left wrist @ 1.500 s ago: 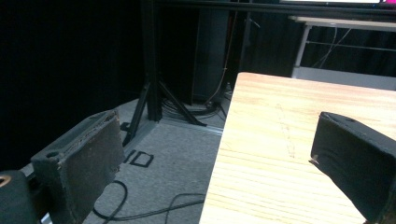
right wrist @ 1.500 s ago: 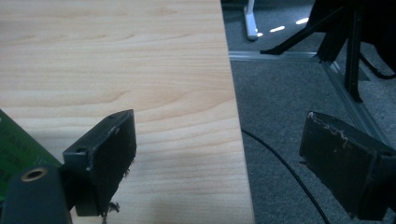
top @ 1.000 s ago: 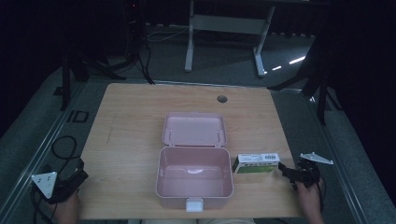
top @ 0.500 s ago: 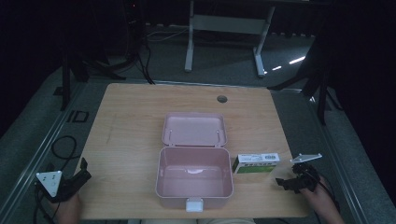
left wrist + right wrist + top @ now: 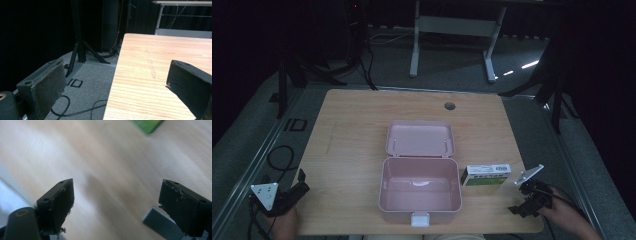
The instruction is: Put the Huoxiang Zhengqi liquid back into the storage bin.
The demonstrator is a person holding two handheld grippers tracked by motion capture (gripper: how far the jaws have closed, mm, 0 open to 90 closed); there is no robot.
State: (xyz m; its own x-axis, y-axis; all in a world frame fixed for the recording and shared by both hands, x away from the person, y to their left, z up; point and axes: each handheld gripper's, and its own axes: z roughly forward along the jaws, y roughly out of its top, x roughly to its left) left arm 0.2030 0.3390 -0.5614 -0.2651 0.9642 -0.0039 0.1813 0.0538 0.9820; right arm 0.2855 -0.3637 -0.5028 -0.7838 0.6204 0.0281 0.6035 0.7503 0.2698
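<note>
One light wooden surface (image 5: 357, 150) carried two things: one pink plastic box (image 5: 419, 192) with its hinged lid open, and one small green-and-white cardboard carton (image 5: 486, 175). The surface had one round cable hole (image 5: 449, 106). There were two black hand-held grippers, one left hand-held gripper (image 5: 294, 192) and one right hand-held gripper (image 5: 524, 206), each with two jaws.

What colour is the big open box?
Pale pink box, inside and out; the high view shows it best.
</note>
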